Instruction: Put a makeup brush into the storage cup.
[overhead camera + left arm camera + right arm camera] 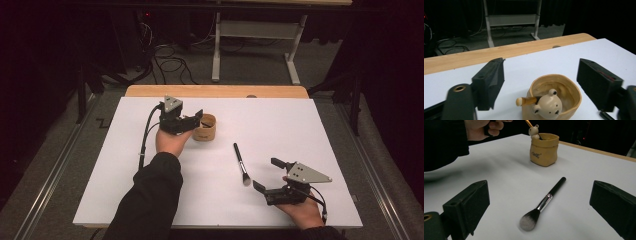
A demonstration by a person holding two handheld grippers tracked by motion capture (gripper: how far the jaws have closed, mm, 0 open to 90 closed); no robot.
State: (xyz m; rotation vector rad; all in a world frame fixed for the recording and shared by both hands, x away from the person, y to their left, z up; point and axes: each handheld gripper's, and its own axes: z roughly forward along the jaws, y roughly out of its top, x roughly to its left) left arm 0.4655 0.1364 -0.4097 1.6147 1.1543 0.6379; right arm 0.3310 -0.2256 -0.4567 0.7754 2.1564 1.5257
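Observation:
A tan pouch-shaped cup (205, 128) stands on the white table top, with a small bear figure (548, 104) at its rim and an orange-handled stick (527, 101) leaning inside. My left gripper (198, 118) hovers just left of and above the cup (564, 87), open, its jaws wide on either side and touching nothing. A black-handled makeup brush (241, 162) with a silver ferrule lies flat in the middle of the table, bristles toward me. My right gripper (268, 174) is open near the front right, its jaws wide apart and aimed at the brush (544, 202) without touching it.
The white board (310, 150) lies on a wooden table whose far edge (215, 91) shows behind it. Beyond are a dark floor with cables and a grey table frame (255, 45). The person's left sleeve (150, 200) lies across the front left.

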